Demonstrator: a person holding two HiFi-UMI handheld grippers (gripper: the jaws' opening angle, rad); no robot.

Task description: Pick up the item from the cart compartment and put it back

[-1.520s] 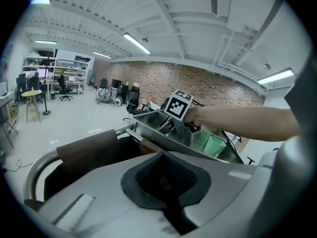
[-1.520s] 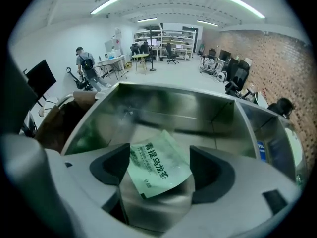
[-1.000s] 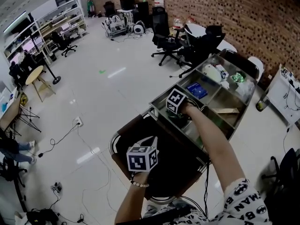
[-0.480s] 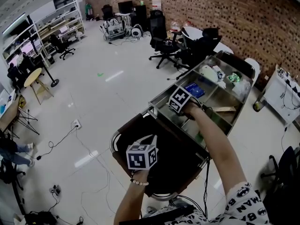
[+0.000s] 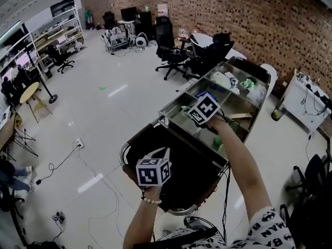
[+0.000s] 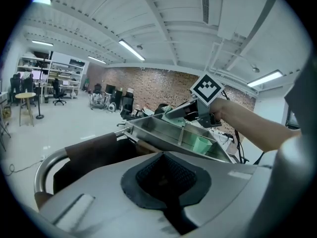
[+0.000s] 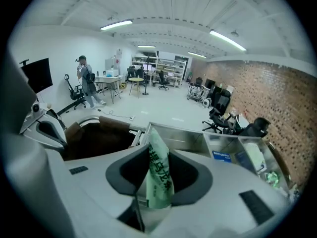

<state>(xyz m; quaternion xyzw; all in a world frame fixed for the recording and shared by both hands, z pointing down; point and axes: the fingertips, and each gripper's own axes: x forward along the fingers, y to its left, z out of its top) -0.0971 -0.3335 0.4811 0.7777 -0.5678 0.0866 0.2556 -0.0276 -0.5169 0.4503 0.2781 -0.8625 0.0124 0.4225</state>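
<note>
A steel cart tray (image 5: 174, 108) with several compartments stands ahead of me. My right gripper (image 5: 188, 109) hangs above its near-left compartment. Its jaws have just been closing and are shut on a pale green printed packet (image 7: 159, 175), which stands upright between the pads, also seen as a green tip (image 5: 184, 109) in the head view. My left gripper (image 5: 165, 152) is lower and nearer, over the black bag (image 5: 189, 178) at the cart's near end, its jaws together with nothing in them. From the left gripper view, the right gripper (image 6: 173, 114) shows above the tray (image 6: 158, 133).
Other compartments hold a blue box (image 7: 222, 156), a green cup (image 5: 229, 129), white and green wrapped items (image 5: 224, 80). The bag's curved metal frame (image 5: 124, 152) rims the near end. Office chairs (image 5: 171, 53) stand beyond the cart; a person (image 7: 88, 86) stands far off.
My right gripper has risen out of the near-left compartment, bringing the green packet up with it. The left gripper has hardly moved.
</note>
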